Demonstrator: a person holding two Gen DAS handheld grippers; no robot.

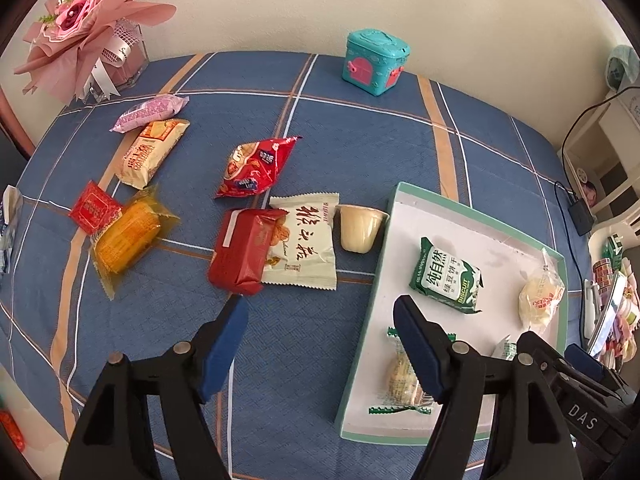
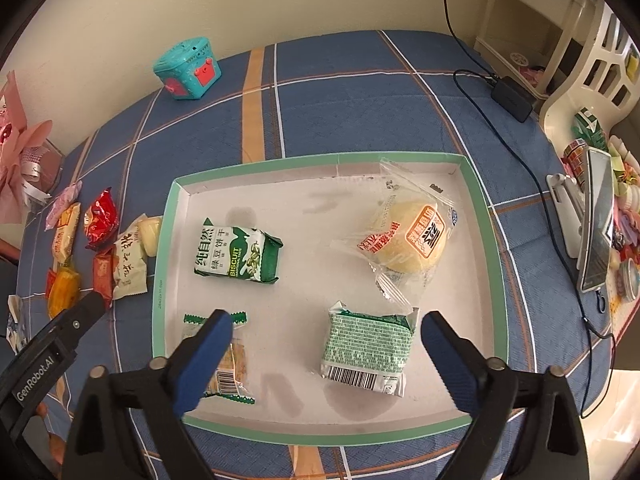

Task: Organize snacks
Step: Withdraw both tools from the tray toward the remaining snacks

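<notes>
**Snack sorting: four in the tray, the rest out on the cloth**

Left wrist view first. The left gripper (image 1: 320, 306) hangs over the blue plaid tablecloth (image 1: 280, 360) with its jaws apart and nothing between them; one blue pad (image 1: 224, 356) sits at about 7 o'clock, the other at 5. Right past the fingertips, near centre, is a red packet (image 1: 242, 250) lying partly on top of a cream packet with brown writing (image 1: 306, 248). Just beside that, towards 3 o'clock, a little pudding cup (image 1: 360, 226) lies tipped on its side, touching or almost touching the tray's edge. At 9 o'clock there's an orange snack in clear wrap (image 1: 128, 240) with a small red square packet (image 1: 94, 208) touching it. Higher up at 10 o'clock: a yellow cracker pack (image 1: 150, 152) and a pink one (image 1: 150, 112). A red crinkly bag (image 1: 254, 168) sits around 12. The green-rimmed tray (image 1: 360, 340) takes up the 4 o'clock side. The teal toy box (image 1: 374, 60) is way back by the wall.

Right wrist view. The right gripper (image 2: 326, 328) is spread wide over the tray, not squeezing anything. The silver-green packet (image 2: 366, 348) lies flat between the fingers, clear of both pads. Also in the tray: a green biscuit pack (image 2: 236, 256) at 10 o'clock, a round bun in clear wrap (image 2: 412, 236) at 2, and a green-edged clear packet (image 2: 228, 360) at 7, partly behind the left finger.
</notes>
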